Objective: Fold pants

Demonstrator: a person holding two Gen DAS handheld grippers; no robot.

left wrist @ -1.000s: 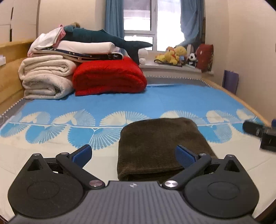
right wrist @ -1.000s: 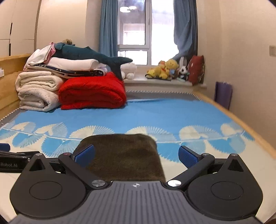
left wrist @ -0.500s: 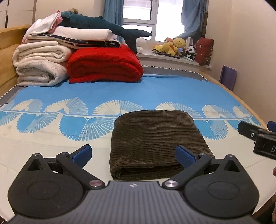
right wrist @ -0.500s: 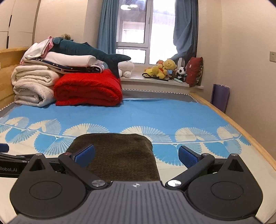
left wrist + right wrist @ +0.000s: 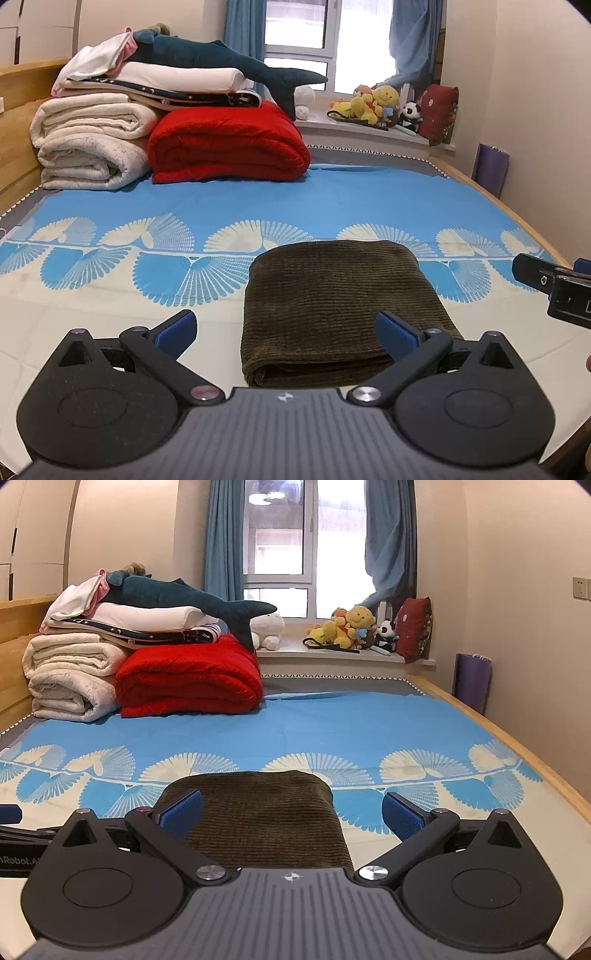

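The bed [image 5: 332, 199], spread with a blue sheet printed with pale fan shapes, fills both views. At its far end stand folded cream blankets [image 5: 88, 147] and a red blanket [image 5: 229, 144], with a plush shark [image 5: 221, 62] lying on top of the stack. The pants [image 5: 340, 306], dark brown corduroy, lie near the front of the bed folded into a compact, thick rectangle, ribs running crosswise, the rounded fold at the far edge.

The left wrist view shows the layered near edge of the pants and the whole top face; the right wrist view sits lower and closer, so its own body hides that edge. The left view also catches part of the right gripper [image 5: 554, 291] at its right border, just beside the pants; the right view catches a black part of the left one at its left border.

The left gripper [image 5: 286, 328] has its blue-padded fingers spread wide and empty, above the pants' near-left corner. The right gripper [image 5: 291, 814] likewise has its fingers wide apart, holding nothing, with the pants between them.
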